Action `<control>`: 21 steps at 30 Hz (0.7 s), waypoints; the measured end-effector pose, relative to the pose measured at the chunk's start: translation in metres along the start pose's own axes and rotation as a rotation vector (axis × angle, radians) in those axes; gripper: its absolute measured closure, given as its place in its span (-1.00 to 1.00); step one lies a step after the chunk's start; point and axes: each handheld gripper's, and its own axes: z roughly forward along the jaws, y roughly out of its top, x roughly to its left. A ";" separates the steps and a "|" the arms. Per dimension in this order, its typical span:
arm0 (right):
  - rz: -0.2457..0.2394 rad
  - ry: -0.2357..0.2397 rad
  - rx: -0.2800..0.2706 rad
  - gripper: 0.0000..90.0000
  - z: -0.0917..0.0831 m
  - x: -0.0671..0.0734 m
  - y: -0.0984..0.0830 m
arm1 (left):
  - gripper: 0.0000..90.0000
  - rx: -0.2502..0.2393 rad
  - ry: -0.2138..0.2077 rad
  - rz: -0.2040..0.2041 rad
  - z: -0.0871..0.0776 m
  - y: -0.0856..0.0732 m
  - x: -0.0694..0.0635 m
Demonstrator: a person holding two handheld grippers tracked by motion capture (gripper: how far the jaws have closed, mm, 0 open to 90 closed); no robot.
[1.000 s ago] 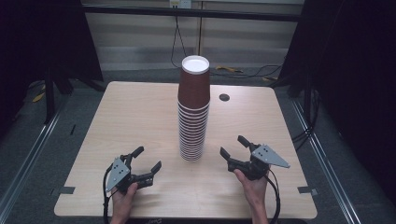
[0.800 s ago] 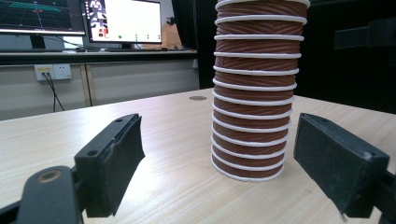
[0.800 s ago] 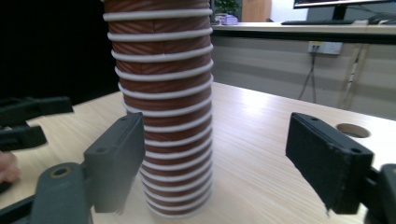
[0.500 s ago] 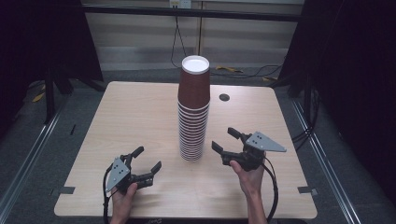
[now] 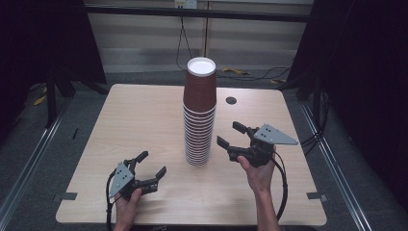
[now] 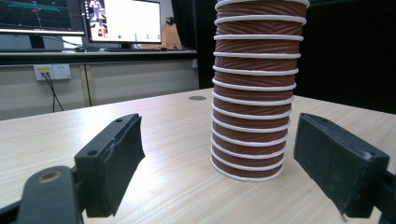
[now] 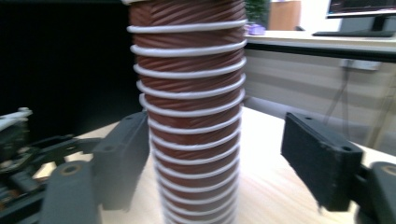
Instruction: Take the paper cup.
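The right gripper (image 5: 230,135) is being held above the table (image 5: 134,120) just right of the stack of brown paper cups (image 5: 199,115), its jaws spread open and pointing toward the stack, nothing being gripped between them. In the right gripper view, the stack (image 7: 191,116) is standing between the open jaws without being pressed. The left gripper (image 5: 151,163) is being rested on the table near the front edge, jaws apart and empty, aimed at the stack (image 6: 254,93), which is standing upright at the table's middle. A small dark grommet (image 5: 231,100) is being seen beyond the stack.
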 end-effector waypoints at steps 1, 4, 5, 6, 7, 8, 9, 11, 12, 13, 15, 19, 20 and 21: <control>-0.006 -0.017 0.001 -0.55 0.001 0.000 0.002 | -0.65 0.002 -0.001 -0.001 0.000 0.000 0.000; -0.005 -0.004 -0.014 -0.53 0.001 -0.002 0.009 | -0.65 0.001 -0.001 0.000 0.000 0.000 0.000; -0.003 0.005 -0.021 -0.52 0.001 -0.003 0.011 | -0.65 0.000 -0.001 0.000 0.000 0.000 0.000; -0.001 0.014 -0.023 -0.51 0.002 -0.004 0.013 | -0.65 0.000 -0.001 0.000 0.000 0.000 0.000; -0.002 0.021 -0.025 -0.51 0.002 -0.005 0.015 | -0.65 0.000 -0.001 0.000 0.000 0.000 0.000; -0.002 0.021 -0.025 -0.51 0.002 -0.005 0.015 | -0.65 0.000 -0.001 0.000 0.000 0.000 0.000; -0.007 0.036 -0.031 -0.50 0.002 -0.006 0.022 | -0.65 0.000 -0.001 0.000 0.000 0.000 0.000; -0.011 0.049 -0.047 -0.50 0.003 -0.006 0.027 | -0.65 0.000 -0.001 0.000 0.000 0.000 0.000; -0.014 0.058 -0.053 -0.49 0.002 -0.005 0.030 | -0.65 0.000 -0.001 0.000 0.000 0.000 0.000; -0.016 0.064 -0.054 -0.49 0.003 -0.006 0.033 | -0.65 0.000 -0.001 0.000 0.000 0.000 0.000; -0.028 0.064 -0.063 -0.49 0.004 -0.006 0.040 | -0.65 0.001 -0.003 0.001 0.000 0.000 0.000; -0.041 0.083 -0.057 -0.49 0.006 -0.005 0.053 | -0.65 0.000 -0.004 0.001 0.000 0.000 0.000; -0.044 0.092 -0.055 -0.49 0.007 -0.005 0.056 | -0.65 0.000 -0.004 0.001 0.000 0.000 0.000; -0.050 0.091 -0.051 -0.49 0.008 -0.005 0.059 | -0.65 0.000 -0.004 0.001 0.000 0.000 0.000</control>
